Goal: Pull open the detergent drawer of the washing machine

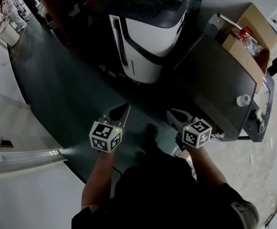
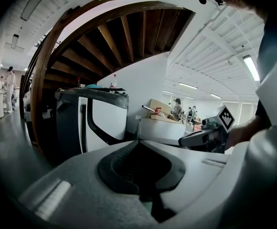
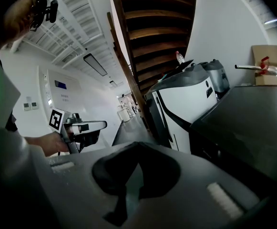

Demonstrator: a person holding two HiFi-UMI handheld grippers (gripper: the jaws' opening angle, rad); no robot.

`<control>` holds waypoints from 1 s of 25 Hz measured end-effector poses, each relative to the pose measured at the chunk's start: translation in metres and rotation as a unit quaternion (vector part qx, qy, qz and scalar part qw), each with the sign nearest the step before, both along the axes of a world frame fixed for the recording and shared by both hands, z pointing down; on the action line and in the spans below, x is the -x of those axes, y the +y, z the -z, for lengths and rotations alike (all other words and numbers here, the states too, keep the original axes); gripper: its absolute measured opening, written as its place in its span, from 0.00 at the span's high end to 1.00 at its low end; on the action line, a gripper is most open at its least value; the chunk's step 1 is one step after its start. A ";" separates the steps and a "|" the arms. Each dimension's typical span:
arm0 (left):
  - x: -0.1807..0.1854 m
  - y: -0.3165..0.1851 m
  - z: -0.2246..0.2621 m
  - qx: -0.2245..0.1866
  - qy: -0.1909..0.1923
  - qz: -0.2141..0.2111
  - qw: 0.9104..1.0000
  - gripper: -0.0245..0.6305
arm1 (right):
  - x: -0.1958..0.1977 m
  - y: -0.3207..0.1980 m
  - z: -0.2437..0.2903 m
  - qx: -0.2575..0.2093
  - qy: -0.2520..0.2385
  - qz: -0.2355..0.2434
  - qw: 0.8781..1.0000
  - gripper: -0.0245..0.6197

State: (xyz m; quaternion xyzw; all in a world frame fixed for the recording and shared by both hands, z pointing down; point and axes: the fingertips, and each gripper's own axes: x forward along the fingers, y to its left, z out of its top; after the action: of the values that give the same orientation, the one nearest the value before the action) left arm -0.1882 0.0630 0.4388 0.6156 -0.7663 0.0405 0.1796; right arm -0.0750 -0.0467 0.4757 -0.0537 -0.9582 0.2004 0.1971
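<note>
We hold both grippers out level over the dark floor [image 1: 71, 94], side by side and apart. The left gripper [image 1: 124, 108] has its jaws closed together with nothing between them, and so does the right gripper [image 1: 171, 113]. The washing machine [image 1: 219, 80], a box with a dark top, stands just right of the right gripper and a little farther off. A small white container [image 1: 243, 99] sits on its top, and a cardboard box [image 1: 245, 46] lies beyond it. We cannot make out the detergent drawer in any view. Neither gripper touches the machine. A white-and-black cabinet [image 1: 148, 37] stands far ahead, between the two grippers.
</note>
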 end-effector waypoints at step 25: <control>0.108 -0.214 0.006 0.019 0.000 -0.162 0.987 0.95 | 0.090 -0.181 -0.001 0.027 0.002 -0.169 0.985 0.96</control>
State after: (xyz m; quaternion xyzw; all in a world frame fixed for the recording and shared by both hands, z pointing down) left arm -0.2964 -0.1515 0.4330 0.7281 -0.6555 0.0833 0.1823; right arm -0.1651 -0.2273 0.4762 0.1043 -0.9474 0.2563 0.1607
